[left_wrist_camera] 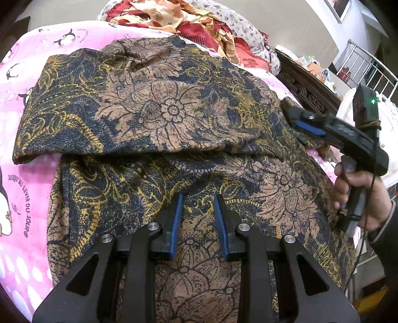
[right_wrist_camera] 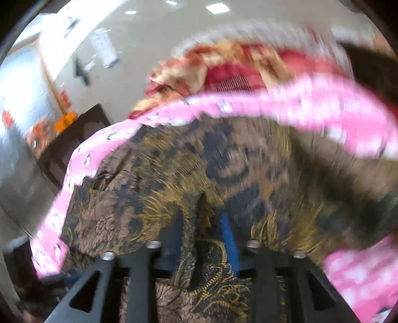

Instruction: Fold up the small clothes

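Left wrist view: one patterned garment, dark blue with brown flowers and yellow tracery, lies spread on a pink blanket printed with penguins. Its far part is folded toward the camera, making a fold edge that runs across the middle of the cloth. The left gripper hovers over the near part of the garment; its two blue-padded fingers stand somewhat apart, and only flat cloth shows through the gap, so nothing is pinched. At the right edge of the garment the right gripper is held by a person's hand; one blue pad shows at its tip against the cloth, and from this side I cannot tell how wide its fingers stand. Beyond the blanket lies one heap of red and gold bedding. A dark carved piece of furniture stands at the right. No container can be made out.

Right wrist view: the picture is badly blurred. The right gripper has its two fingers apart, and a ridge of the garment stands up between them; the pads do not appear to press on it. The pink blanket curves round the garment, with the red and gold bedding beyond.
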### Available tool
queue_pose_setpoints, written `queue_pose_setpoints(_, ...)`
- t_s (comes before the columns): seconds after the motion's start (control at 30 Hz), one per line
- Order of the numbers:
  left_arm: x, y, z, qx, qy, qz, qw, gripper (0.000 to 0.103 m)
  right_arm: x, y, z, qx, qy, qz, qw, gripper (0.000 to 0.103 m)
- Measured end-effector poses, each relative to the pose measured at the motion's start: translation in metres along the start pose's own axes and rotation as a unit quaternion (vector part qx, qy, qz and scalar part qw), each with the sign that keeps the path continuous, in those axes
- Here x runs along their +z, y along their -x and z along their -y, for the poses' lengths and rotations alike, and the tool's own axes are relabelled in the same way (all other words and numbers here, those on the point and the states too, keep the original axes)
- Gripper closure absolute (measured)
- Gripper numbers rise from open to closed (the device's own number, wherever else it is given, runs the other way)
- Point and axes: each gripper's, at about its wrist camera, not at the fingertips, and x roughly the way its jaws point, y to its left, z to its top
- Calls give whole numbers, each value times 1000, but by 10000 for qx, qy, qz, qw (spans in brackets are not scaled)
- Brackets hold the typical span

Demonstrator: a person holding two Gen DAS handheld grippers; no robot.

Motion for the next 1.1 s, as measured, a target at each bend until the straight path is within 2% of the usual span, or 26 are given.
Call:
queue_pose_setpoints(0.03, 0, 0, 0, -4, 2, -1, 10000, 78, 1, 3, -5, -123, 105, -41, 9999, 21)
queue_pose_setpoints(0.07, 0, 0, 0, -11, 6, -1, 10000, 78, 1, 2, -4, -24, 63, -86, 9999, 12)
queue_pose_setpoints(0.1, 0, 0, 0, -12, 7, 1, 10000, 78, 1, 0, -3, 188, -1, -122, 9998, 12)
queue_pose_setpoints(0.17, 0, 0, 0, 0, -5, -2, 10000, 78, 5, -16, 0, 602, -183, -471, 9969, 20)
queue_pose_setpoints(0.2, 0, 0, 0, 4, -8, -3, 10000, 78, 5, -25, 4, 878, -347, -640, 9935, 28)
queue_pose_setpoints(0.27, 0, -1, -1, -8, 0, -4, 10000, 78, 2, -46, 10, 1472, -644, -1058, 9813, 38)
queue_pose_setpoints(0.3, 1, -1, -1, -12, 6, -6, 10000, 78, -1, -54, 13, 1588, -700, -1195, 9775, 44)
queue_pose_setpoints(0.33, 1, -1, 0, -15, 7, -8, 10000, 78, -5, -63, 17, 1736, -789, -1344, 9724, 44)
queue_pose_setpoints(0.37, 1, -1, 0, -16, 9, -9, 10000, 78, -9, -68, 23, 1925, -884, -1368, 9677, 44)
queue_pose_setpoints(0.5, 1, -1, -1, -21, 13, -13, 10000, 78, -3, -79, 45, 2524, -1472, -1147, 9495, 70)
queue_pose_setpoints(0.57, 1, -1, 0, -31, 20, -3, 10000, 78, -1, -81, 45, 2599, -1449, -1155, 9477, 76)
queue_pose_setpoints(0.63, 2, 3, 0, -47, 32, 22, 10000, 78, 4, -75, 32, 2555, -1046, -1146, 9543, 94)
queue_pose_setpoints(0.7, 3, 9, -3, -18, 132, 97, 9999, 78, 10, -62, 18, 2442, -652, -1064, 9617, 97)
queue_pose_setpoints(0.8, 0, 22, -15, 84, 441, 295, 9986, 78, 22, -36, 14, 2067, -432, -807, 9741, 99)
queue_pose_setpoints(0.87, -5, 26, -22, 96, 647, 328, 9973, 78, 28, -19, 26, 1568, -381, -741, 9841, 99)
queue_pose_setpoints(0.93, -7, 30, -20, 150, 641, 373, 9971, 78, 30, -10, 50, 878, -449, -903, 9910, 99)
queue_pose_setpoints(1.03, -7, 34, -17, 227, 615, 431, 9969, 78, 27, -2, 82, 160, -466, -1169, 9919, 99)
queue_pose_setpoints(1.1, -4, 40, -19, 270, 712, 489, 9959, 78, 25, 0, 90, 17, -378, -1254, 9914, 99)
